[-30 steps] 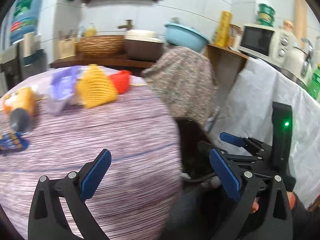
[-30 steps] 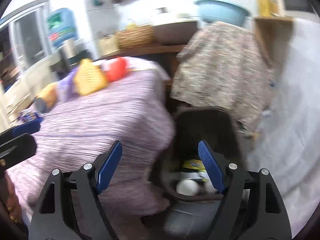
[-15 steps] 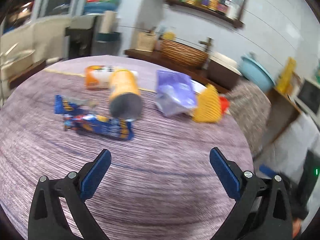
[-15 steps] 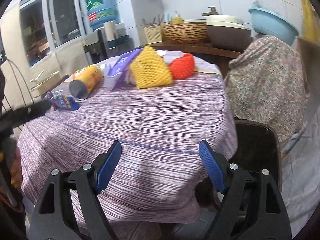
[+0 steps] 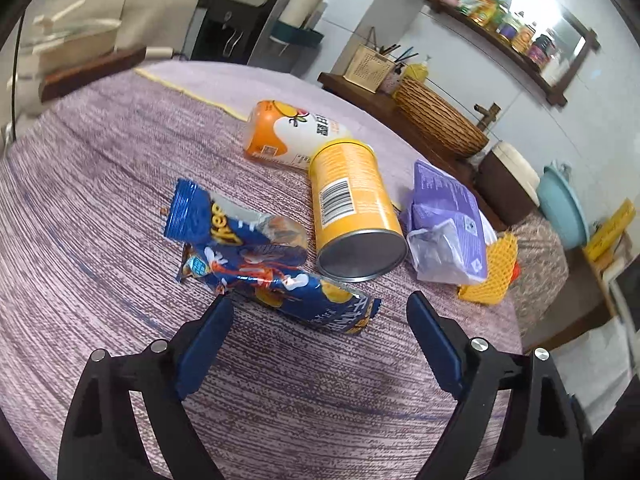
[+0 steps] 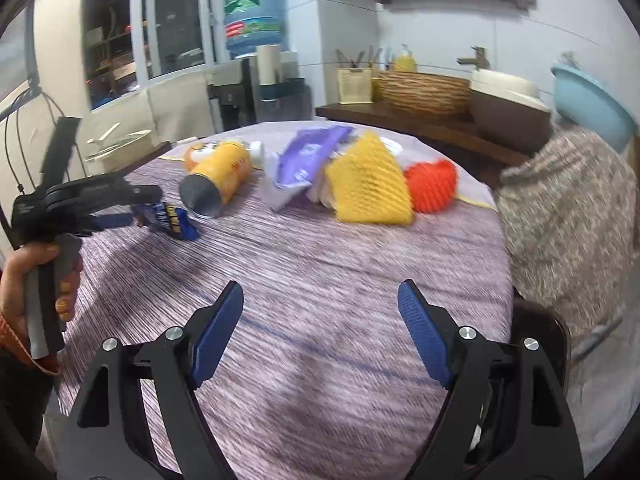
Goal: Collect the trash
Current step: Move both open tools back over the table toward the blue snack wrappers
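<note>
Trash lies on a round table with a purple striped cloth (image 5: 100, 208). A crumpled blue snack wrapper (image 5: 256, 264) rests just ahead of my left gripper (image 5: 318, 308), whose jaws are closing with the wrapper's near edge between the tips, untouched. Behind it lie a yellow can (image 5: 352, 208) on its side, an orange-and-white bottle (image 5: 288, 136), a purple bag (image 5: 448, 224) and yellow foam net (image 5: 492, 272). My right gripper (image 6: 320, 300) hangs open and empty over bare cloth (image 6: 320, 248). It sees the left gripper (image 6: 120, 208), the wrapper (image 6: 172, 220), can (image 6: 220, 180), purple bag (image 6: 308, 160), yellow net (image 6: 368, 184) and red net (image 6: 432, 184).
A black bin's rim (image 6: 540, 332) shows below the table's right edge, beside a chair draped in patterned cloth (image 6: 572, 216). A wooden counter with a wicker basket (image 6: 424, 88), a sink and a blue basin (image 6: 588, 104) stands behind. A water dispenser (image 6: 252, 12) stands at the back left.
Both grippers swung from the bin at the table's right edge over to the table. The left one came close to the blue wrapper and its jaws narrowed. The right one stayed open.
</note>
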A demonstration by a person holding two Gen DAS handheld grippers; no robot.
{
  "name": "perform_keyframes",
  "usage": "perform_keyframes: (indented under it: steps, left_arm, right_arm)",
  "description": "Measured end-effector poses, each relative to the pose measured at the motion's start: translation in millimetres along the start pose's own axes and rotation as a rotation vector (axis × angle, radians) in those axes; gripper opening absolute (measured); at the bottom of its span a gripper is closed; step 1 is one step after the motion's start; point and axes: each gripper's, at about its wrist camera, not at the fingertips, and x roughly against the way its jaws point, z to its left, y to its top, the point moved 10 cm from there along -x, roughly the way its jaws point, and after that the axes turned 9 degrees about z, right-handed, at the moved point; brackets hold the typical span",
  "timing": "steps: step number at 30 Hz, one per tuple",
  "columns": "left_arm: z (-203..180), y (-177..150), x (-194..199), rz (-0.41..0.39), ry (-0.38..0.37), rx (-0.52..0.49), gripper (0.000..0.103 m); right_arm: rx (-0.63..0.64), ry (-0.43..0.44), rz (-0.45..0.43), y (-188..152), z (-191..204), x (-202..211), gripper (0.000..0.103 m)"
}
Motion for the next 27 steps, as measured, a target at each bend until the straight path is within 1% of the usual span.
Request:
perform_keyframes:
  steps: [2, 5, 7, 9, 11, 12, 13, 14, 15, 16, 18, 19, 20, 22, 24, 25, 27]
  left_arm:
    - [2, 2, -1, 0.003, -0.001, 0.012, 0.083]
    - [-1, -1, 8, -0.001, -0.048, 0.034, 0.083]
    - [-5, -2, 18, -0.027, -0.068, 0.037, 0.083]
    - [-6, 1, 21, -0.044, -0.05, 0.033, 0.084]
    - [-2, 3, 12, -0.022, -0.002, 0.023, 0.084]
    - [1, 4, 5, -0.004, -0.004, 0.039, 0.083]
    - [2, 4, -1, 0.012, -0.022, 0.058, 0.083]
    - [3, 6, -5, 0.023, -0.033, 0.067, 0.08]
    - [4, 8, -11, 0.034, -0.033, 0.074, 0.074]
    - [5, 8, -13, 0.042, -0.023, 0.079, 0.072]
    - [3, 7, -8, 0.047, -0.062, 0.094, 0.072]
    - [0, 5, -1, 0.032, -0.08, 0.092, 0.072]
    - [-2, 4, 5, 0.013, -0.078, 0.077, 0.072]
    - [-3, 4, 16, -0.025, -0.051, 0.049, 0.072]
    - [0, 8, 27, -0.078, 0.026, 0.004, 0.073]
    - [1, 10, 35, -0.112, 0.083, -0.039, 0.073]
    - [2, 12, 42, -0.132, 0.114, -0.081, 0.074]
  right_arm:
    - [0.024, 0.011, -0.001, 6, 8, -7, 0.079]
    - [0.047, 0.023, 0.012, 11, 18, -16, 0.079]
    - [0.055, 0.025, 0.018, 13, 21, -21, 0.079]
    - [0.054, 0.032, 0.025, 13, 23, -26, 0.079]
    - [0.051, 0.036, 0.035, 13, 25, -31, 0.079]
    - [0.051, 0.038, 0.037, 13, 26, -33, 0.079]
    - [0.053, 0.042, 0.037, 13, 28, -34, 0.079]
    - [0.058, 0.043, 0.035, 13, 30, -33, 0.079]
    - [0.063, 0.042, 0.033, 13, 30, -33, 0.079]
    - [0.068, 0.038, 0.031, 14, 31, -33, 0.079]
    - [0.071, 0.035, 0.031, 15, 30, -32, 0.079]
    - [0.07, 0.032, 0.027, 16, 29, -30, 0.079]
    - [0.069, 0.029, 0.025, 16, 28, -30, 0.079]
    - [0.064, 0.023, 0.03, 16, 25, -32, 0.079]
    - [0.056, 0.021, 0.035, 15, 23, -34, 0.079]
    - [0.053, 0.022, 0.039, 14, 22, -36, 0.079]
    - [0.057, 0.025, 0.043, 13, 24, -38, 0.079]
